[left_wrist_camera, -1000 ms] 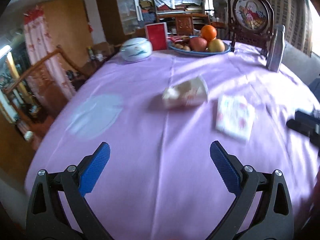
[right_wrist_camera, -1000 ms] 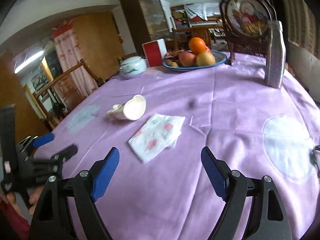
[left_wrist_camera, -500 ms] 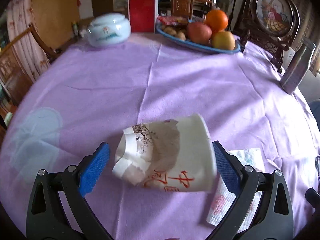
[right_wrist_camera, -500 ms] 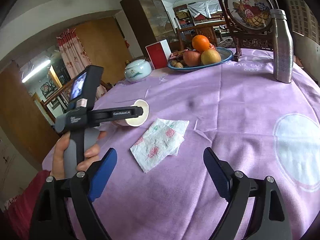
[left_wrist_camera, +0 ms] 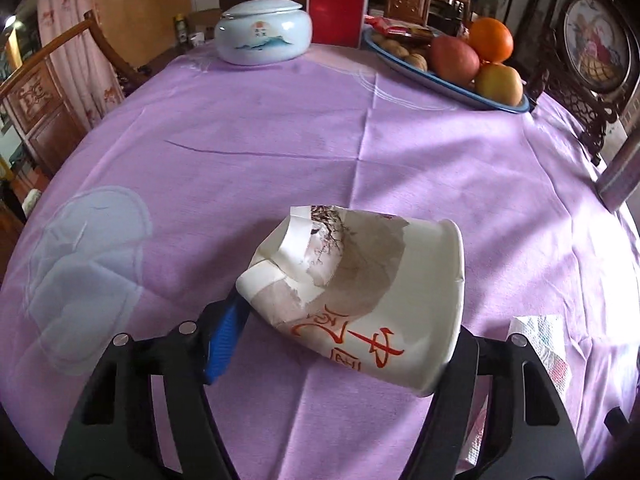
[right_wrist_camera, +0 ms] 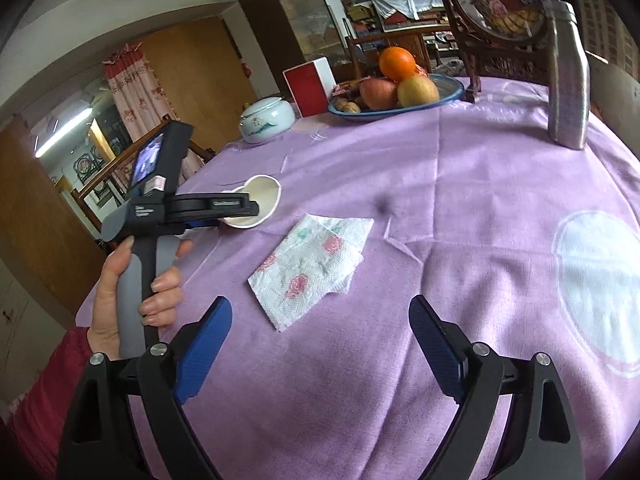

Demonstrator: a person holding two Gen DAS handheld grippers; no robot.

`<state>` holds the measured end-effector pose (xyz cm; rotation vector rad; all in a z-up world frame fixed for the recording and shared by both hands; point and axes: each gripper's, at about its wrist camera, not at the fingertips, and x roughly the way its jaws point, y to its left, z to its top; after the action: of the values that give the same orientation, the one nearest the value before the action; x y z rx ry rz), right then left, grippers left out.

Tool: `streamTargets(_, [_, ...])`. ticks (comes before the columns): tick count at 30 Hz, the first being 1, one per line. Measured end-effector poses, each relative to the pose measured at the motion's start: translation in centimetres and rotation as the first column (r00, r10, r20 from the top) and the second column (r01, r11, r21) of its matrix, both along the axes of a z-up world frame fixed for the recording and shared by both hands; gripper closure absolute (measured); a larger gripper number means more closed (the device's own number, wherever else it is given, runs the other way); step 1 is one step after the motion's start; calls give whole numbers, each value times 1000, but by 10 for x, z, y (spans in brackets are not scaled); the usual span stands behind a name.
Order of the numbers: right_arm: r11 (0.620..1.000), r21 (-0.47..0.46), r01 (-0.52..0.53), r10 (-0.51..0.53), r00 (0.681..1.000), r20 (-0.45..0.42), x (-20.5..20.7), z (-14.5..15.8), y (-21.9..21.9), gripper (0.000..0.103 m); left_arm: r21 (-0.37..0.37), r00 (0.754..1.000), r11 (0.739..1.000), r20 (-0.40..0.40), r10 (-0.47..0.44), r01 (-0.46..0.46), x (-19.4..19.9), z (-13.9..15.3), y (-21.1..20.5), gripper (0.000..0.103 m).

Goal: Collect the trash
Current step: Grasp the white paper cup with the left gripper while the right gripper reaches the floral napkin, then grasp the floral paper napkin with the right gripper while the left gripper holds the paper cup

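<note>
Already the left gripper (left_wrist_camera: 340, 336) has its two fingers pressed against a crushed paper cup (left_wrist_camera: 360, 300), one blue pad at the crumpled base and the other hidden behind the rim end, so it reads as clamped on the cup. The cup lies on its side on the purple tablecloth (left_wrist_camera: 280, 128), mouth toward the right, and taking it across its length suits a dented body that would fold further if squeezed across the walls. Seen from the right wrist view, the same cup shows its open white mouth just past the left gripper's tip, with the person's left hand (right_wrist_camera: 132, 292) wrapped round the handle. The right gripper (right_wrist_camera: 320, 344) hangs spread wide with nothing between its fingers, aimed at a floral paper napkin (right_wrist_camera: 312, 264) lying flat on the cloth just beside the cup; it looks set to take that piece next. Large red Chinese characters run along the cup's side, but the curve and crumpling keep me from reading them with confidence; a dark branch print sits above them. White lettering on the left gripper's body is too small to make out. At the far side stand a lidded porcelain jar (left_wrist_camera: 264, 32), a red box (left_wrist_camera: 338, 8), a fruit plate (left_wrist_camera: 448, 80) and a metal bottle (right_wrist_camera: 568, 76), none of which looks like trash.
</note>
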<state>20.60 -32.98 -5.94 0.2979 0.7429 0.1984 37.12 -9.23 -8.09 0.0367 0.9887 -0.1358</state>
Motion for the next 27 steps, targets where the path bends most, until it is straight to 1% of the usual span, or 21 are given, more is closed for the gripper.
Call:
streamTargets(3, [1000,8,7,-7,1000,-12,2,-2,-2,14,30,999,999,2,35,-35,3,-1,5,35])
streamTargets(4, [1000,11,12,-12,1000,-17,2,-3,-3,14,41,999,998,3,52,-52,4,-1,7,33])
streamTargets(8, [999,30,38,-37,998,-43,7,-7,-8,14,52,996,994,7,91,-91,11,-2,15,33])
streamTargets(9, [998,38,47,-45,998,-51,9,-9,-10,14,51,995,994,7,96,-96,12,-1,17,31])
streamTargets(11, [997,41,62,-58,994,-92,18,-13,-11,14,54,994,992,5,113,-113,14,-2,20,26])
streamTargets(13, [998,11,54,-51,988,-149,35,-17,-5,14,56,992,991,-1,123,-123,15,-3,23,19])
streamTargets(14, [999,-8,49,-49,986,-161,43,-16,1,14,54,992,991,-4,123,-123,16,-4,24,19])
streamTargets(17, [996,-86,4,-16,990,-142,63,-10,28,14,54,993,991,-8,122,-121,17,-4,23,18])
streamTargets(19, [987,-157,-28,10,993,-119,77,-9,49,14,54,993,991,-8,122,-121,16,-4,23,17])
streamTargets(23, [978,-202,-52,31,994,-106,92,-17,65,14,57,992,991,-8,124,-123,16,-4,23,17])
streamTargets(27, [975,-217,-42,9,989,-150,101,-28,56,14,55,992,991,-15,124,-123,17,-4,22,18])
